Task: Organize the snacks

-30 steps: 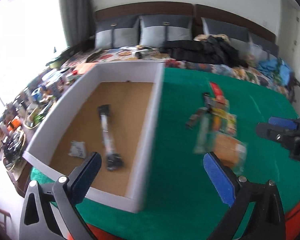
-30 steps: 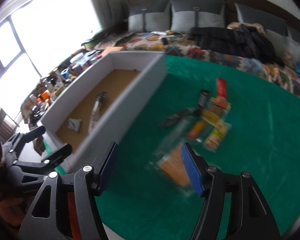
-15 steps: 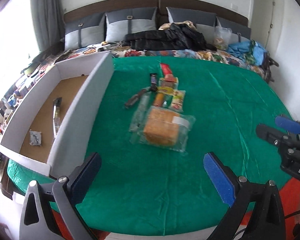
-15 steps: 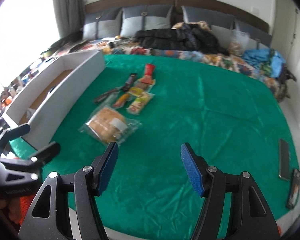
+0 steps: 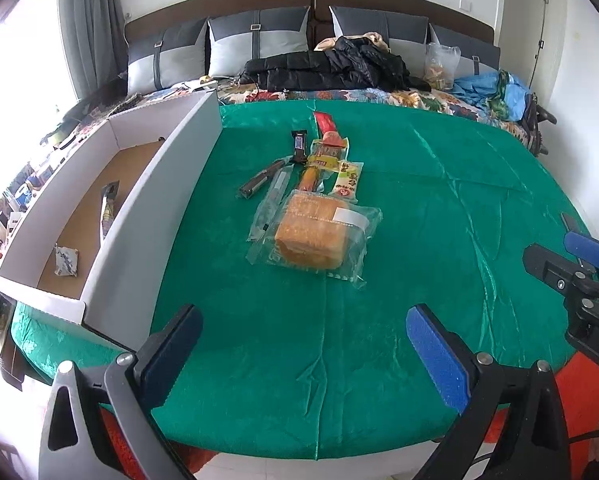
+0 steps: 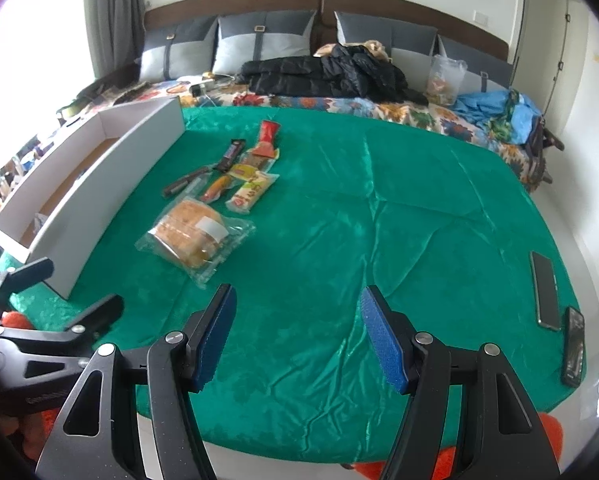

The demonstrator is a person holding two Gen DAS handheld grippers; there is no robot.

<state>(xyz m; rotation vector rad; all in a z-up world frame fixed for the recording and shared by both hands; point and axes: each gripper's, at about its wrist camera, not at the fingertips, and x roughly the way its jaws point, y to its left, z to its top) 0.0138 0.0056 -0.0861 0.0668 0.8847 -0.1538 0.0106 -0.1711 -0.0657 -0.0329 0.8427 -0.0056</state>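
Note:
A bagged bread loaf [image 5: 319, 234] [image 6: 193, 234] lies on the green cloth [image 5: 439, 208] [image 6: 379, 208], nearest of a cluster of snacks. Behind it lie an orange sausage [image 5: 310, 176], a yellow packet [image 5: 347, 180] [image 6: 253, 192], a dark bar [image 5: 299, 145] [image 6: 231, 154] and a red packet [image 5: 325, 122] [image 6: 268, 131]. A white box [image 5: 147, 208] [image 6: 99, 196] with a brown floor stands at the left, holding a long wrapper [image 5: 108, 206] and a small white packet [image 5: 65, 261]. My left gripper [image 5: 299, 344] and right gripper [image 6: 297, 334] both hang open and empty over the cloth's near edge.
Two phones [image 6: 545, 290] lie at the cloth's right edge. A black jacket [image 5: 331, 68], grey pillows [image 5: 255, 42] and a blue garment [image 5: 495, 88] lie at the bed's head. A cluttered sill [image 5: 15, 200] runs along the left, past the box.
Both views have swung right, from the white box to the snack cluster and open cloth. The blur is gone, and both grippers stay open and empty.

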